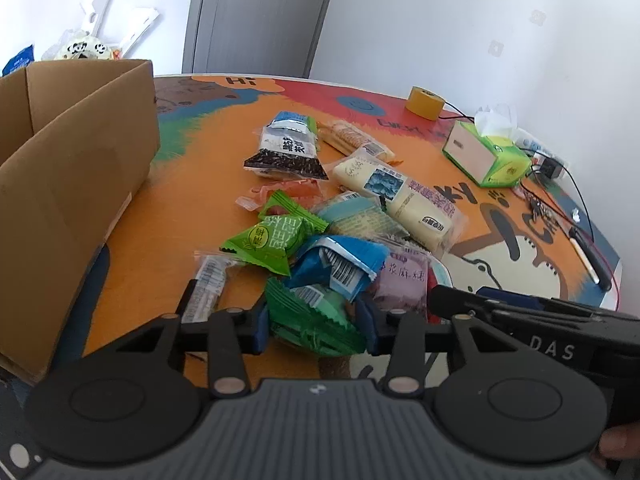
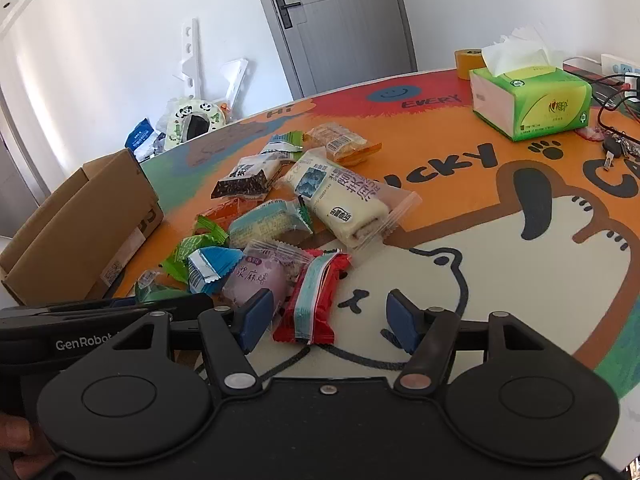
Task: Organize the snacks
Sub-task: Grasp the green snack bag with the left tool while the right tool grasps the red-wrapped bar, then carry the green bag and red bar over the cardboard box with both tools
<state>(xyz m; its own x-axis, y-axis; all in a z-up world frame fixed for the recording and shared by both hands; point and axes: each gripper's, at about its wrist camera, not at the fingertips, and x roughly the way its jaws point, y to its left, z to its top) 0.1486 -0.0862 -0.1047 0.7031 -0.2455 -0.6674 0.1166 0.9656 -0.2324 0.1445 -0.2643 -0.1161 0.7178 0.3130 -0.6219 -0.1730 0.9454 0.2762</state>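
Observation:
A pile of wrapped snacks lies on the colourful round table [image 1: 192, 184]. My left gripper [image 1: 316, 326] is shut on a dark green snack packet [image 1: 316, 320] at the pile's near edge. My right gripper [image 2: 328, 316] is open, its pads on either side of a red and teal packet [image 2: 314, 296] without touching it. Beside that lie a purple mochi packet [image 2: 260, 276], a blue packet [image 2: 210, 266], a light green packet [image 1: 268, 240] and a long white cake roll [image 2: 340, 196]. An open cardboard box [image 1: 72, 168] stands left of the pile.
A green tissue box [image 2: 532, 96] and a yellow tape roll [image 1: 424, 102] stand at the far right. Cables and keys [image 2: 616, 140] lie near the right edge. A grey door [image 2: 340, 20] is behind the table.

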